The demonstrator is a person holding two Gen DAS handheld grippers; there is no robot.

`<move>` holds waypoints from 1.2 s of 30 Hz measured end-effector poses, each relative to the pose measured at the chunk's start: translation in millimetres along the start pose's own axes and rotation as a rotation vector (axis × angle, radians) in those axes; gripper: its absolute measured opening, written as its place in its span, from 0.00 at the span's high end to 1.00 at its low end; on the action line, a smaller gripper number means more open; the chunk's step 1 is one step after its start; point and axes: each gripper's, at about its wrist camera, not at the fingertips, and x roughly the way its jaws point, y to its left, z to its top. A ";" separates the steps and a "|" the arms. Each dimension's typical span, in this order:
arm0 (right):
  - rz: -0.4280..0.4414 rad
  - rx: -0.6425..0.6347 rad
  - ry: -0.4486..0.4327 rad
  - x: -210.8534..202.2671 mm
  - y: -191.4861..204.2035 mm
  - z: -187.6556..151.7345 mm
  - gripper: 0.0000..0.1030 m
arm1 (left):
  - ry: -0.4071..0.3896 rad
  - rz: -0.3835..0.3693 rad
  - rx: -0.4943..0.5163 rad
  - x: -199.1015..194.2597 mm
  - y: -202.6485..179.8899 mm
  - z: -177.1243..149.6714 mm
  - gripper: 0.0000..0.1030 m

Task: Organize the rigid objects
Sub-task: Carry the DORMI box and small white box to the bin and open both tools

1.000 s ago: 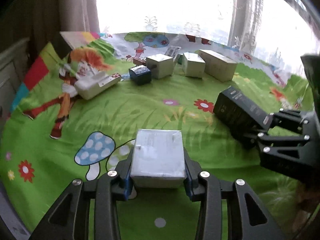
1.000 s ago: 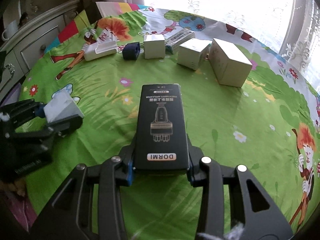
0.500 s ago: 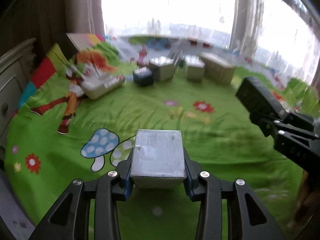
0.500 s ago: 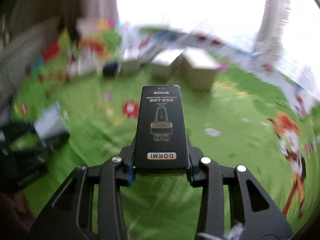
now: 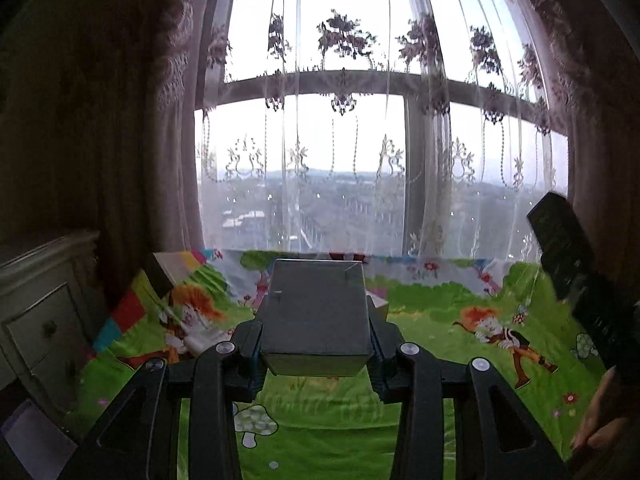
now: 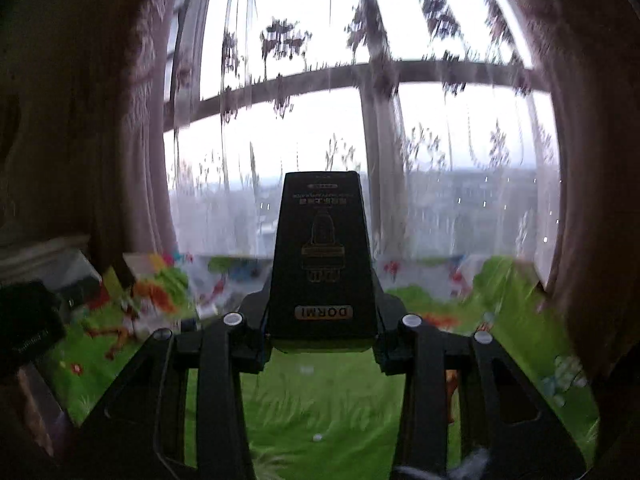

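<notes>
My left gripper (image 5: pixel 316 338) is shut on a small pale box (image 5: pixel 316 312), which looks dark against the window light and is held up above the green cartoon cloth (image 5: pixel 432 312). A long black box (image 6: pixel 322 256) marked DORMI sits clamped in my right gripper (image 6: pixel 322 332), pointing level toward the window. That black box (image 5: pixel 560 248) also rises at the right edge of the left wrist view, with a hand (image 5: pixel 600 432) below it. The boxes at the back of the cloth are mostly hidden behind the held ones.
A tall window with lace curtains (image 5: pixel 344 140) fills the background. A pale drawer cabinet (image 5: pixel 36 320) stands left of the cloth. Dark drapes (image 5: pixel 100 140) hang at the left. A corner of a white box (image 5: pixel 380 306) peeks out beside the held pale box.
Both grippers have risen and tipped up from looking down at the cloth to facing the window. Each keeps its box. The row of boxes has dropped out of sight.
</notes>
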 end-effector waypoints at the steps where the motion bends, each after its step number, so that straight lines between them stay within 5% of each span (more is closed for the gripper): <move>1: 0.001 0.002 -0.015 -3.2 0.5 3.5 0.58 | -0.011 0.002 0.002 -2.7 0.6 0.2 0.60; 16: 0.178 -0.115 -0.095 -36.0 64.7 18.3 0.58 | -0.041 0.058 -0.057 -57.7 42.3 -7.4 0.60; 36: 0.703 -0.373 0.074 -48.7 208.7 -18.7 0.58 | 0.159 0.325 -0.260 -108.4 161.8 -64.9 0.60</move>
